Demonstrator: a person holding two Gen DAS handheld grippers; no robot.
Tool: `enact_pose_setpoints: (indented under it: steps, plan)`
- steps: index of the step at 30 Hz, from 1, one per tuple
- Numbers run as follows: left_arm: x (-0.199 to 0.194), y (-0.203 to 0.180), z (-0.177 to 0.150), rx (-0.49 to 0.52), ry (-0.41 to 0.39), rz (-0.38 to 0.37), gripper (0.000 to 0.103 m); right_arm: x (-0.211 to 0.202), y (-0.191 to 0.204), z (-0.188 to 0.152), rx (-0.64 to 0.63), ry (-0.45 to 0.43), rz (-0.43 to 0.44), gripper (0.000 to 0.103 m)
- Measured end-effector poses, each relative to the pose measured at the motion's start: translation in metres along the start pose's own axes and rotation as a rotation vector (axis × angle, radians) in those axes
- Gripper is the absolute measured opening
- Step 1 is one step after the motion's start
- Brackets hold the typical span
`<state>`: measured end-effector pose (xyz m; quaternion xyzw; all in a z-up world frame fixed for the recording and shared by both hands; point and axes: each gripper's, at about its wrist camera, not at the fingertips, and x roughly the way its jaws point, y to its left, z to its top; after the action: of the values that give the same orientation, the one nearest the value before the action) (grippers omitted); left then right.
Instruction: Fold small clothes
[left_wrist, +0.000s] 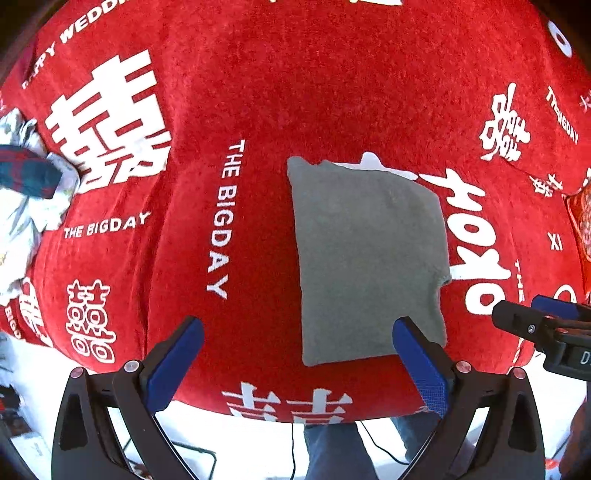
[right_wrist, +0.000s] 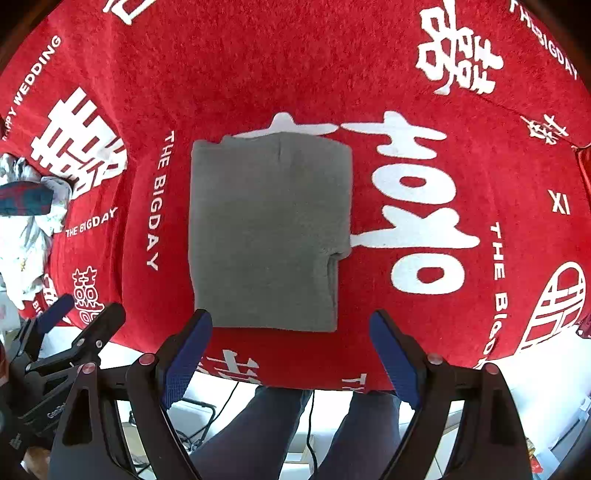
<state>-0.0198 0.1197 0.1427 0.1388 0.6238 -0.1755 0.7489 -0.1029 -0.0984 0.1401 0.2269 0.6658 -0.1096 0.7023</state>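
The grey garment (right_wrist: 267, 236) is seen lying flat on the bench, on the red printed cloth (right_wrist: 258, 66), already folded into a neat rectangle with its long axis running away from the near edge. A small step shows on its right side, where folded layers do not line up.

In the right wrist view the right gripper (right_wrist: 291, 354) is centred on the garment's near edge, jaws released wide and empty, the left fingertip (right_wrist: 197, 328) at the near-left corner. In the left wrist view the left gripper (left_wrist: 297, 354) is offset to the left: only its right fingertip (left_wrist: 406, 332) overlaps the near-right corner; its jaws are also spread and holding nothing.

The right gripper is judged the better aligned for any next fold, which would likely be taken across the long axis, near edge to far edge.

A pile of unfolded clothes (left_wrist: 26, 206) is seen well apart at the far left.
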Motion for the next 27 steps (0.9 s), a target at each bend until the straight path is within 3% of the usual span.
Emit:
enact_pose_setpoints:
  steps: [4, 7, 27]
  plan:
    - [-0.005, -0.001, 0.0, -0.008, 0.014, -0.001, 0.102, -0.008, 0.0, -0.003, 0.01, -0.02, -0.043, 0.089]
    - [-0.012, -0.002, -0.001, 0.009, 0.002, 0.026, 0.102, -0.012, 0.002, -0.007, -0.002, -0.032, -0.046, 0.089]
    - [-0.024, -0.006, -0.007, 0.002, -0.012, 0.019, 0.102, -0.021, 0.006, -0.013, 0.002, -0.064, -0.062, 0.089]
